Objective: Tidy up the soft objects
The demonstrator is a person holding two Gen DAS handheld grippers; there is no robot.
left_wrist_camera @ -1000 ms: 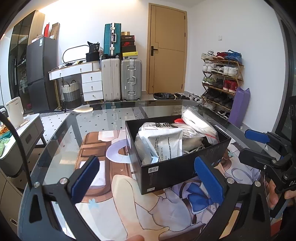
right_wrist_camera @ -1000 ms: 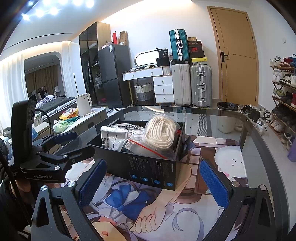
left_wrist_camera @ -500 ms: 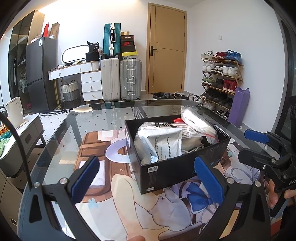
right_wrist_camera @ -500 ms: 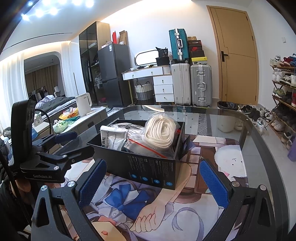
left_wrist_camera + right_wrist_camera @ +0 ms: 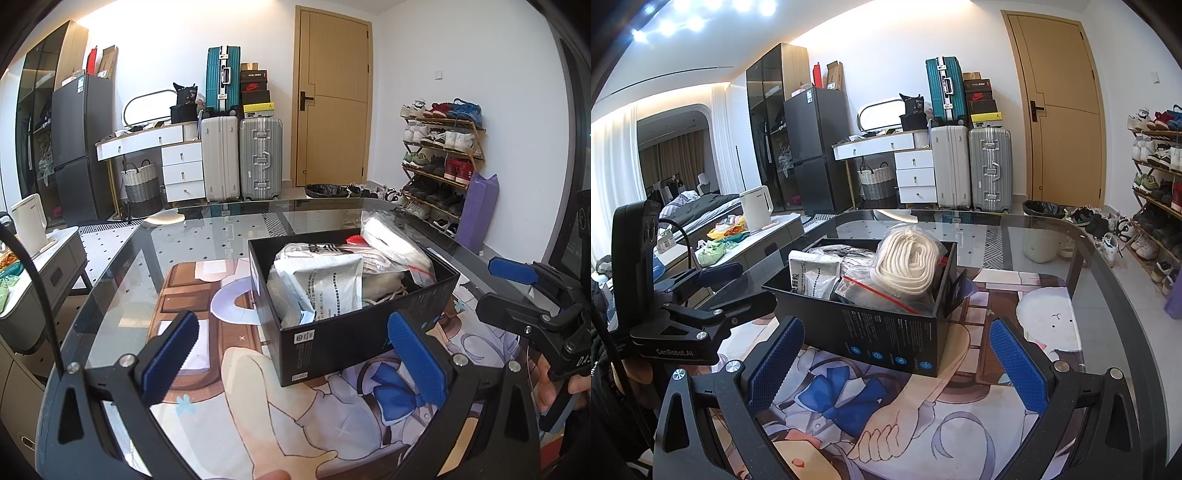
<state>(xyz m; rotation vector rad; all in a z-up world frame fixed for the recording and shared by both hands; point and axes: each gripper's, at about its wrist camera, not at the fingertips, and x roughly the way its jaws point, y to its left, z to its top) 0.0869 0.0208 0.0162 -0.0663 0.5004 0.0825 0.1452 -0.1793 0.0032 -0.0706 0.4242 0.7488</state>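
Note:
A black cardboard box point(image 5: 354, 332) stands on the printed mat, filled with soft goods. A grey foil pouch point(image 5: 325, 284) lies at its near side in the left wrist view. A clear bag with a coil of white rope point(image 5: 908, 262) sticks up from the box point(image 5: 886, 332) in the right wrist view, beside a white pouch point(image 5: 812, 273). My left gripper point(image 5: 295, 358) is open and empty, just short of the box. My right gripper point(image 5: 894, 362) is open and empty in front of the box. Each gripper shows in the other's view, the right one point(image 5: 524, 291) and the left one point(image 5: 713, 291).
The glass table point(image 5: 1108, 280) carries an anime print mat point(image 5: 229, 398). A side cabinet with a white kettle point(image 5: 755, 212) stands left. Suitcases point(image 5: 240, 158), a door and a shoe rack point(image 5: 439, 158) line the far wall.

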